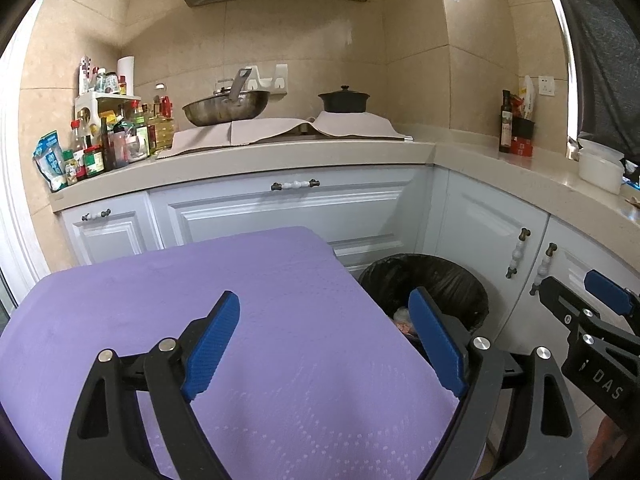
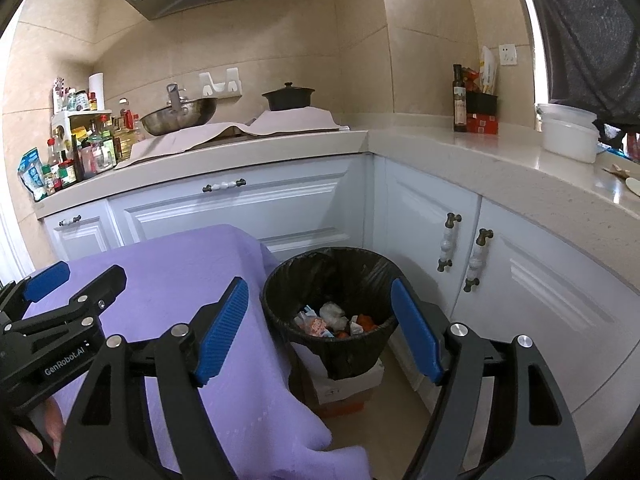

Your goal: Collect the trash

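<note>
A black-lined trash bin (image 2: 348, 354) stands on a cardboard box on the floor, between a table under a purple cloth (image 2: 176, 256) and the white corner cabinets. Inside it lie wrappers and crumpled trash (image 2: 332, 318). My right gripper (image 2: 319, 286) is open and holds nothing; it hangs in front of the bin, above its near rim. My left gripper (image 1: 324, 296) is open and bare over the purple cloth (image 1: 224, 272), with the bin (image 1: 460, 270) behind its right finger. Each gripper shows in the other's view: the right gripper (image 1: 580, 288) and the left gripper (image 2: 80, 276).
Behind the table, a beige counter (image 2: 460, 152) runs around the corner. On it are a wok (image 2: 180, 114), a black pot (image 2: 289, 98), several bottles and jars (image 2: 72, 156), and white tubs (image 2: 566, 136). White cabinet doors (image 2: 540, 280) stand close to the right of the bin.
</note>
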